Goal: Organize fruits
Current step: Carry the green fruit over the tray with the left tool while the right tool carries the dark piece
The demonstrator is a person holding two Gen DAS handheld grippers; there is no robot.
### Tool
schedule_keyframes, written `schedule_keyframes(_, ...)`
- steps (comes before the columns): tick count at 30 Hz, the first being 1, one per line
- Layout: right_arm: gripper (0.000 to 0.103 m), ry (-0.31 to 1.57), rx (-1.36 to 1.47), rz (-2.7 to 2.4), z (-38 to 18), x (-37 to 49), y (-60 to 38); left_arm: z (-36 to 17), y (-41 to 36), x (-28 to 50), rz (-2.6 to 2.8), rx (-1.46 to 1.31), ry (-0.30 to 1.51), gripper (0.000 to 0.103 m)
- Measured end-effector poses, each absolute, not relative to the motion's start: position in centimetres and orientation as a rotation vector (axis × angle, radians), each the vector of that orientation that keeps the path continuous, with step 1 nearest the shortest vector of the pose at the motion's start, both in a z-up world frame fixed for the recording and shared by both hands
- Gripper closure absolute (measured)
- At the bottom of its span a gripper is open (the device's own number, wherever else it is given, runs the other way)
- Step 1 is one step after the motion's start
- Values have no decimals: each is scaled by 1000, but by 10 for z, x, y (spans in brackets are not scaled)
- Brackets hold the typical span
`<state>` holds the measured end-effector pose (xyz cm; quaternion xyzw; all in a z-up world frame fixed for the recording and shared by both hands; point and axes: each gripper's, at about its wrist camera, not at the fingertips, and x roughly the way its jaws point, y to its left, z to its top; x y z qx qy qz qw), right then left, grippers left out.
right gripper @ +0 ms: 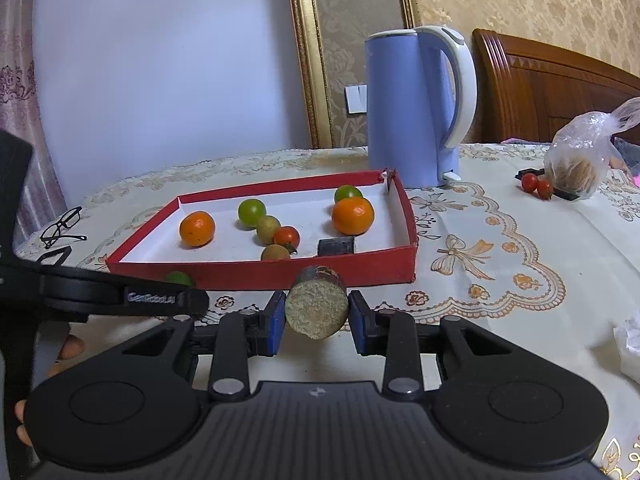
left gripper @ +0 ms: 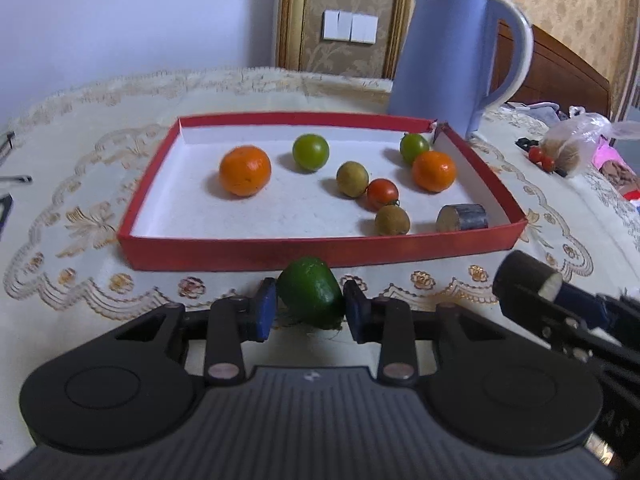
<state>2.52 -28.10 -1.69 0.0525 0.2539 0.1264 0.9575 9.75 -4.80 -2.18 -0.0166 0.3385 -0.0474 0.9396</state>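
Shallow red cardboard tray with white floor (left gripper: pixel 320 250), on a cream embroidered tablecloth (left gripper: pixel 80 240): holds two round orange mandarins (left gripper: pixel 245 170), two green round fruits (left gripper: pixel 310 152), two tan longans (left gripper: pixel 352 179), one red cherry tomato (left gripper: pixel 382 193), one dark cylindrical sugarcane piece (left gripper: pixel 462 218) (at 4 o'clock). Left gripper (left gripper: pixel 310 310): blue pads narrowed onto a dark green oval fruit (left gripper: pixel 310 296), at the tray's 6 o'clock. Right gripper (right gripper: pixel 317 318): clamped on a second sugarcane piece (right gripper: pixel 317 308). Blue electric kettle (right gripper: pixel 412 108): at the tray's 1 o'clock.
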Motion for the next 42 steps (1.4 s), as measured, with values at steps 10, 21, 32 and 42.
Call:
schedule_keyframes(10,71,513,96,276,-12,23,-270,-4,-46,98,-43,52,600,70)
schedule_keyframes(21,71,500,88,275,-4,20,-267,0,-56,127,10,130,555,70)
schedule_keyframes(32,71,488,82,276,1,17,-267,-1,-66,154,36,192,541,70)
schedule_keyframes(42,71,477,84,270,5,13,-270,-9,-77,179,48,246,546,69)
